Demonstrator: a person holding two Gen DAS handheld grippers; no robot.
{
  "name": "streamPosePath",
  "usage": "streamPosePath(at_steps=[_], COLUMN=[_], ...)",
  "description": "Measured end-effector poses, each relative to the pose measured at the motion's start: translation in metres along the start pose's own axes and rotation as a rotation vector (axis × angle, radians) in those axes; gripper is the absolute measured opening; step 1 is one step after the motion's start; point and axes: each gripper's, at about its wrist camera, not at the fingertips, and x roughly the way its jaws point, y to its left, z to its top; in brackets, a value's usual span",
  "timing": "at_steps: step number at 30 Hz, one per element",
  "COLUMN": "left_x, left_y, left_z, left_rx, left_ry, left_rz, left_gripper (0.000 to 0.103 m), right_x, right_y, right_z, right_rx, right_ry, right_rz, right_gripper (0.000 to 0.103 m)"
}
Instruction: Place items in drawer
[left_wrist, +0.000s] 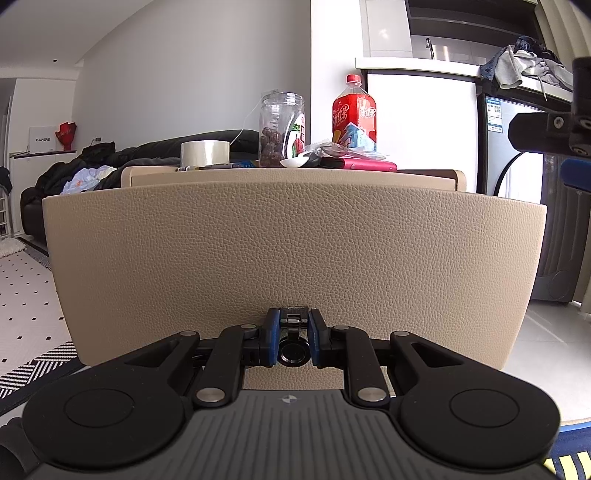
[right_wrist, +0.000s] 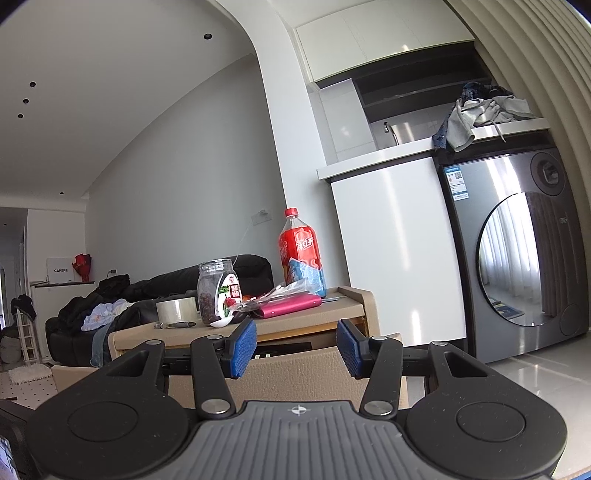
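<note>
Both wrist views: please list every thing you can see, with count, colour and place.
Leather-textured drawer front: one, beige, pulled out from the cabinet.
Black ring pull handle: one, low on the drawer front.
Plastic soda bottle: one, red, cabinet top, right.
Clear plastic jar: one, dark contents, middle.
Clear tape roll: one, left.
Flat case: one, magenta, before the bottle.
Plastic spoon: one, white, front edge.
Washing machine: one, silver, right.
Left gripper: shut on the handle.
Right gripper: open, above the drawer.

Drawer front (left_wrist: 291, 251) blocks left approach; drawer gap (right_wrist: 284, 347) seemingly open behind it.
</note>
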Motion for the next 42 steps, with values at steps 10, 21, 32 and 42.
streamPosePath(at_steps=[10, 21, 32, 42], left_x=[0.005, 0.013, 0.020, 0.026], left_y=[0.000, 0.000, -0.002, -0.001], left_z=[0.001, 0.004, 0.006, 0.009], left_rx=[0.002, 0.011, 0.027, 0.033], left_ry=[0.001, 0.004, 0.004, 0.010], left_rz=[-0.001, 0.001, 0.005, 0.002], left_gripper=[0.019, 0.019, 0.019, 0.019], right_x=[0.004, 0.007, 0.017, 0.021], right_y=[-0.001, 0.001, 0.007, 0.010], right_z=[-0.001, -0.003, -0.009, -0.013], right_rx=[0.017, -0.006, -0.073, -0.110], right_ry=[0.035, 0.068, 0.172, 0.218], right_rz=[0.009, 0.017, 0.020, 0.026], right_gripper=[0.052, 0.052, 0.052, 0.052])
